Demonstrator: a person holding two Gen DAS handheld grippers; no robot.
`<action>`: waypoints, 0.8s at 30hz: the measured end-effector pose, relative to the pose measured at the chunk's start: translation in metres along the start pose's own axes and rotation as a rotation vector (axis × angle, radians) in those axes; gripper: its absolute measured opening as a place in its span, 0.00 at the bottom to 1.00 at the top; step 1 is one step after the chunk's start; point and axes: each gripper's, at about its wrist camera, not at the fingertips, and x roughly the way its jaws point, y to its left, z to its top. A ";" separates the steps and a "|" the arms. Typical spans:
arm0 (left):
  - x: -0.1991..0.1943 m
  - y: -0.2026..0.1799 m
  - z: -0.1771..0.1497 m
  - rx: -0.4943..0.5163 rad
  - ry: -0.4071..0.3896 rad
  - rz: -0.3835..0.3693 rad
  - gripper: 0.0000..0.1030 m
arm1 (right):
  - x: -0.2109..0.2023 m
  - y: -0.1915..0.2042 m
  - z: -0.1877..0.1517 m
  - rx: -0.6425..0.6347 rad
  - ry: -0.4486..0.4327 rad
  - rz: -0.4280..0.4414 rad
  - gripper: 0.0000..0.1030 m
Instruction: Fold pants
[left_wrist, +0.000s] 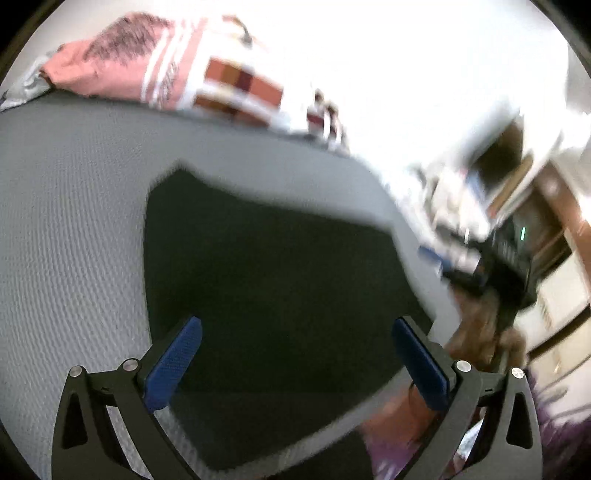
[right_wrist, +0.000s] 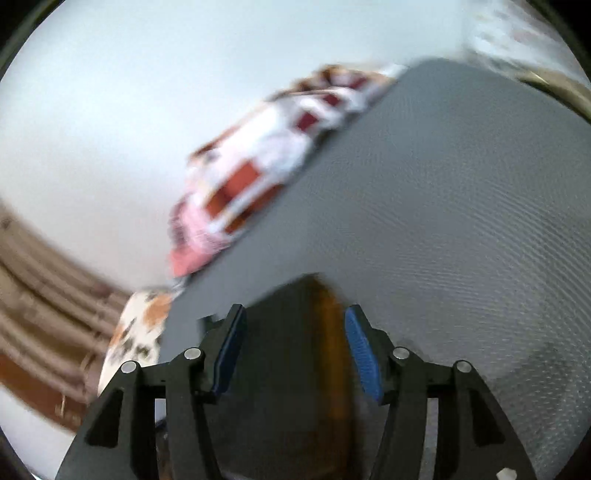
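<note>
Pants (left_wrist: 273, 280): dark, lying as a compact folded slab on your grey bed (left_wrist: 74, 221); folding looks nearly done. Left gripper (left_wrist: 295, 365) fingers wide, empty; right gripper (right_wrist: 293, 350) fingers part-open, gripping nothing.

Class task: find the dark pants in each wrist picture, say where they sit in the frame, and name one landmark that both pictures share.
Left wrist view: the dark pants fill the centre and lower middle, lying flat on the grey mat.
Right wrist view: the dark pants show at the bottom centre, partly hidden by the tool's fingers.
Shared landmark: the red, pink and white patterned cloth along the mat's far edge.
</note>
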 end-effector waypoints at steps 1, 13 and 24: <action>0.003 0.004 0.010 -0.008 -0.005 0.013 0.99 | 0.006 0.011 0.002 -0.037 0.025 0.012 0.52; 0.048 0.042 0.020 -0.100 0.084 0.062 0.99 | 0.041 -0.021 -0.032 0.072 0.246 0.048 0.51; 0.041 0.028 0.003 -0.004 0.119 0.124 0.99 | -0.042 -0.060 -0.058 0.216 0.143 0.014 0.54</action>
